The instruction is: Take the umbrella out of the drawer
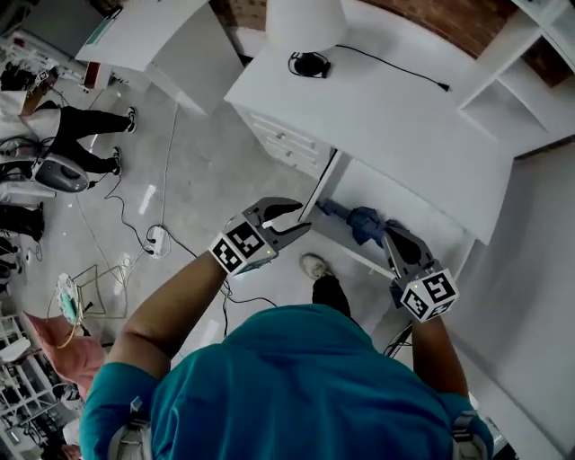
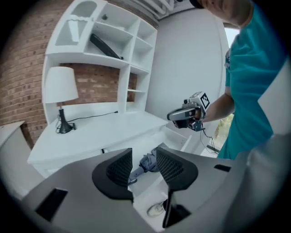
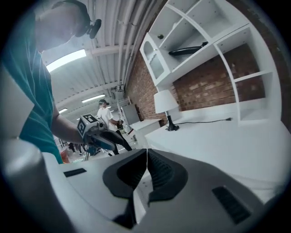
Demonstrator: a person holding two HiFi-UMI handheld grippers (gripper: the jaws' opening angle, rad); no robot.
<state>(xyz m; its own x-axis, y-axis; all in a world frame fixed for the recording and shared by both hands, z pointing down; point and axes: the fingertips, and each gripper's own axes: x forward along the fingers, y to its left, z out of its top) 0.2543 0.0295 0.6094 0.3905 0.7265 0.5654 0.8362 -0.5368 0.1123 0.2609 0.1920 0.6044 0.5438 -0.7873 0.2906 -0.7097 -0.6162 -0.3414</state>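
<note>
Umbrella (image 1: 361, 221): blue-grey, bunched, lies in open drawer (image 1: 349, 250) under white bench (image 1: 386, 117), centre of head view. Your left hand-held gripper (image 1: 300, 221): jaws apart, empty, just left of it. Centre gap over thick fabric bundle, clamp firmly, lift clear of drawer wall. Right hand-held gripper (image 1: 393, 235): jaws together, empty. Keep it aside.

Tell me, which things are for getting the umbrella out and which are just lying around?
For the job: umbrella, open drawer, left gripper, right gripper.
Just lying about: lamp, black cable, shelves, power strip on the floor.
</note>
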